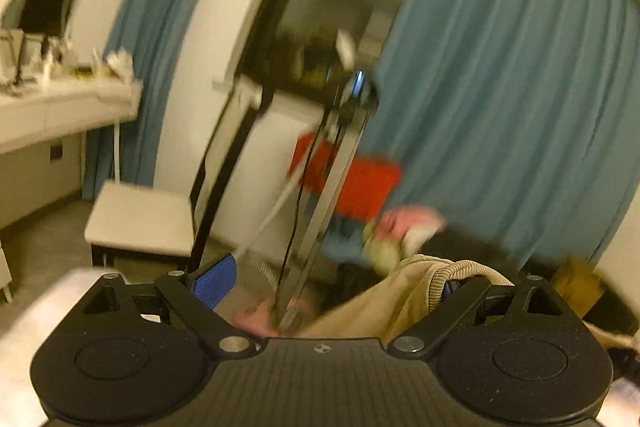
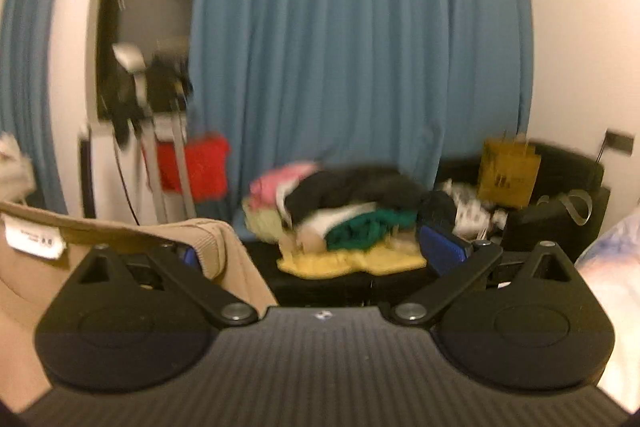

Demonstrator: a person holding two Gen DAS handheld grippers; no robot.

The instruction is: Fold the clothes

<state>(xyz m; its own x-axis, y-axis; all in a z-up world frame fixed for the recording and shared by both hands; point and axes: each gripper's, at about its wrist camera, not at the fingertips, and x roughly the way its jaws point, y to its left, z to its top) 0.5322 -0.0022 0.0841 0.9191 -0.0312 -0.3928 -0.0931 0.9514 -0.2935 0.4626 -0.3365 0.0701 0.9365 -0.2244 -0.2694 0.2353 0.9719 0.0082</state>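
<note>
A beige garment with a ribbed hem hangs over the right finger of my left gripper, whose jaws stand wide open; the cloth drapes down between the fingers. The same beige garment, with a white label, drapes over the left finger of my right gripper, also wide open. Neither gripper pinches the cloth between its blue pads. Both views are blurred.
A pile of clothes in pink, black, green and yellow lies on a dark bench ahead. Blue curtains, a tripod, a red item, a white stool, a vanity shelf and a yellow bag surround it.
</note>
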